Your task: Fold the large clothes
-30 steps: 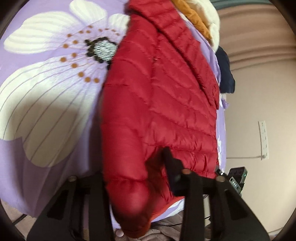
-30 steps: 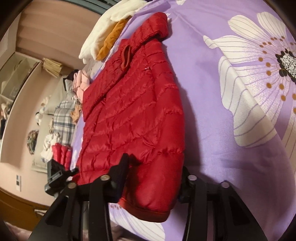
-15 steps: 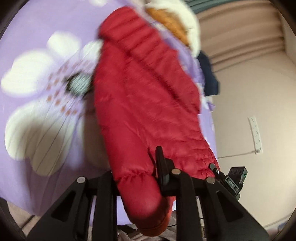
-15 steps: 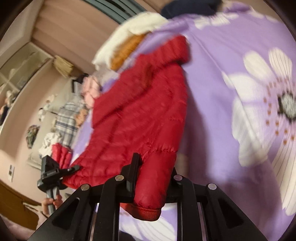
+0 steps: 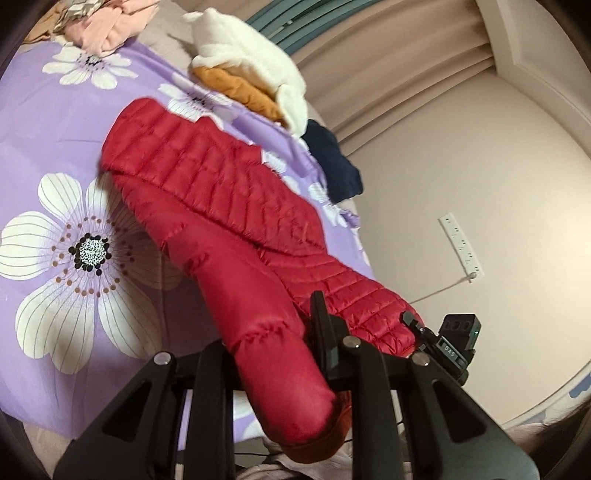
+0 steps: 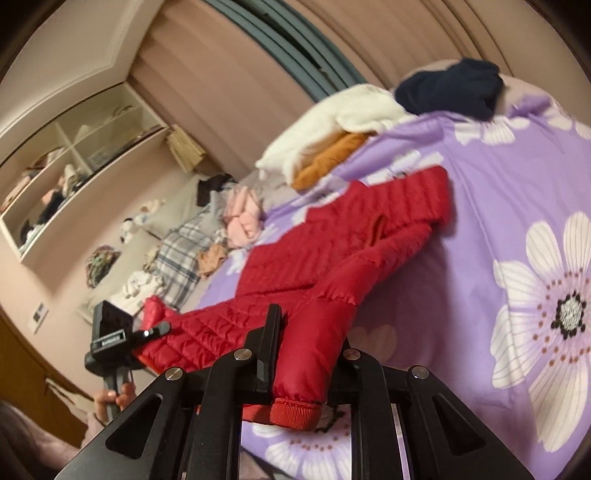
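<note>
A red quilted puffer jacket point(image 5: 229, 192) lies lengthwise on a purple bedspread with white flowers point(image 5: 74, 122), its hood end far from me. My left gripper point(image 5: 273, 343) is shut on the near end of one sleeve, whose cuff hangs out below the jaws. In the right wrist view my right gripper point(image 6: 306, 343) is shut on the other sleeve of the jacket point(image 6: 332, 251), its ribbed cuff sticking out toward me. The jacket's near end hangs lifted off the bed between both grippers.
A white fleece over an orange garment point(image 5: 251, 70), a navy garment point(image 5: 332, 162) and pink clothes point(image 5: 110, 26) lie at the far end of the bed. More clothes point(image 6: 177, 251) and wall shelves point(image 6: 74, 162) are left of the bed. A person's hand point(image 6: 110, 398) holds the other gripper.
Both grippers closed on the sleeves and rose, lifting the jacket's near end off the bed. Both views rolled and tipped up, so more of the room shows.
</note>
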{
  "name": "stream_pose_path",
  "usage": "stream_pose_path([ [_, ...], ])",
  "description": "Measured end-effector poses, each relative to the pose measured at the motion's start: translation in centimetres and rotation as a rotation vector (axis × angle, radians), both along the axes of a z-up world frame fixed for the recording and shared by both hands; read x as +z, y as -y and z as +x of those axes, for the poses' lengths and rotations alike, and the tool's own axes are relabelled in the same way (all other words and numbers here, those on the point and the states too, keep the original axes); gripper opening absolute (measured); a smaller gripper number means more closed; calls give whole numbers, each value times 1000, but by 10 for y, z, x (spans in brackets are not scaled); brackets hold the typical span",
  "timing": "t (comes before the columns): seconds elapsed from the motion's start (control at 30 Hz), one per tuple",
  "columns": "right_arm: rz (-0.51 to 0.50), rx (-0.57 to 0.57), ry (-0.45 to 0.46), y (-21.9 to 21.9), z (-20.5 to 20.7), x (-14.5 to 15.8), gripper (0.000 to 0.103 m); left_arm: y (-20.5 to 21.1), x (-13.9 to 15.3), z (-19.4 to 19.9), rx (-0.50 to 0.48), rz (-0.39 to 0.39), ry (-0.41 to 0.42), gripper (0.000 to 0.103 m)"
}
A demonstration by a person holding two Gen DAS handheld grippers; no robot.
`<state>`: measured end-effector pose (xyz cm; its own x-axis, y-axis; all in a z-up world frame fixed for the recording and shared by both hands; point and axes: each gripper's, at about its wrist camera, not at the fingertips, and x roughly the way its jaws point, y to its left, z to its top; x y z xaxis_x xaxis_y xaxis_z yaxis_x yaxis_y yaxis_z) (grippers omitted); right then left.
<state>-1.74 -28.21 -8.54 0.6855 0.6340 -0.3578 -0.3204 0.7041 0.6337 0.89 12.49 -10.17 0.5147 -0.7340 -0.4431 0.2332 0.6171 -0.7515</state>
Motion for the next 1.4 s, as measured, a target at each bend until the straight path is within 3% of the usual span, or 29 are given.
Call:
stream_pose_path([
  [0.37, -44, 65, 174, 2, -45, 58, 18, -5, 58, -40, -25, 2, 54, 19],
  [0.57, -14, 54, 210, 9, -41, 66, 18, -14, 73, -41, -6, -36, 76, 19],
  [0.97, 60, 12, 100, 19, 27, 48, 18, -16, 54, 23, 56, -54, -13, 19],
  [1.4, 56, -80, -66, 29, 141, 16, 18, -8, 29, 138, 129, 54, -93, 20],
])
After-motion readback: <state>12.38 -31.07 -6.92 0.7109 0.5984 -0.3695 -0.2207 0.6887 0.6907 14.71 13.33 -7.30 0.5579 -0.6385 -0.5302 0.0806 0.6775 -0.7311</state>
